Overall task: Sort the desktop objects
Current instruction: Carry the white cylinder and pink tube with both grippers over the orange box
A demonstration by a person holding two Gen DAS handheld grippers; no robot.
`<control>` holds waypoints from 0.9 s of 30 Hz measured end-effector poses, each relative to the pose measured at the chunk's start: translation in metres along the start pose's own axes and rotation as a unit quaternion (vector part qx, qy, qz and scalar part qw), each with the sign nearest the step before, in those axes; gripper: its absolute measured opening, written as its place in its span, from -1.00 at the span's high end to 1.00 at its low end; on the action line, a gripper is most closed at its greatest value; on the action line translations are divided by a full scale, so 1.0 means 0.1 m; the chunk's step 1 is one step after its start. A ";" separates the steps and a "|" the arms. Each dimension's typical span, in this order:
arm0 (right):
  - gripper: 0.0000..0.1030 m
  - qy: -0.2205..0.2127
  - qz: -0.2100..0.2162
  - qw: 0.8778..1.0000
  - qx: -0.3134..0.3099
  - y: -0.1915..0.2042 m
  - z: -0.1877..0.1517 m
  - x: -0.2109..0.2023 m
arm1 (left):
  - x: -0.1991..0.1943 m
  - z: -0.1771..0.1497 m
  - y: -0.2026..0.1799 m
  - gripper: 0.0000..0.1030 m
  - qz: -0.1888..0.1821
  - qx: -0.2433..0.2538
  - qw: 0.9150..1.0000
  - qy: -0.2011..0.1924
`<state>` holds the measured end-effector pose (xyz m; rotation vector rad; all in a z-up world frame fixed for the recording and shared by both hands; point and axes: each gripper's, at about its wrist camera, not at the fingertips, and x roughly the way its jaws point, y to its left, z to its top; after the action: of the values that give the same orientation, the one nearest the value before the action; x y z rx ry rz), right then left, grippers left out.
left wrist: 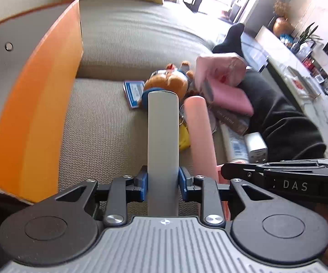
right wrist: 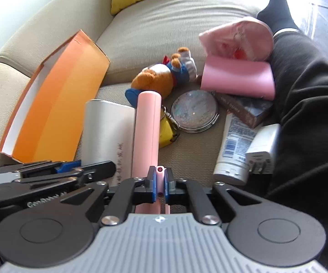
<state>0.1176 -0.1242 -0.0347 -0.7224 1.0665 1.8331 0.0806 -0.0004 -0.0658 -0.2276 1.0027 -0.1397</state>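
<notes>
Far to the left of both tools, the orange box (right wrist: 57, 104) stands open on the sofa (left wrist: 141, 34), and the part of its inside that shows holds nothing, so by my reading the sorting has barely begun. The left gripper (left wrist: 163, 183) is clamped on a grey-white slab (left wrist: 163, 147), which juts straight ahead of it with the box wall close on its left. Immediately to its right, the right gripper (right wrist: 160, 185) is closed on a pink bar (right wrist: 146, 132), the two held pieces running side by side.

Ahead of the tools, past the tips of the slab and bar, lie a plush bear (right wrist: 164, 77) and a blue card (left wrist: 133, 92); a yellow keyring charm (right wrist: 167, 132) sits just right of the bar. Further right wait a round mirror compact (right wrist: 194, 111), a pink pouch (right wrist: 237, 79), a patterned small box (right wrist: 248, 108), a white tube (right wrist: 234, 145) and a white charger (right wrist: 264, 150) against a dark-trousered leg (right wrist: 307, 104). All of these look unsorted, so nearly everything remains
</notes>
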 end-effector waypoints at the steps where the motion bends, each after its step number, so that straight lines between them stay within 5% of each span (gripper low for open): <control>1: 0.87 -0.005 -0.002 1.000 -0.005 0.02 -0.01 -0.05 | -0.06 0.00 -0.01 0.40 -0.001 0.002 1.000 -0.006; 12: 0.87 -0.059 0.057 0.993 -0.082 0.45 0.28 -0.63 | -1.02 0.15 0.13 0.40 0.004 0.013 0.996 -0.092; 18: 0.87 -0.069 0.111 0.983 -0.126 0.89 0.62 -0.70 | -1.45 0.36 0.45 0.40 0.049 0.007 0.992 -0.119; 27: 0.87 -0.056 0.159 0.964 -0.206 1.70 1.17 -0.52 | -1.62 0.76 1.09 0.40 0.093 -0.041 0.986 -0.132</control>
<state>-0.0164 -0.0841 0.1250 -0.7016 0.7645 2.3847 0.0599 0.1504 0.0783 -0.2196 0.7610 0.0993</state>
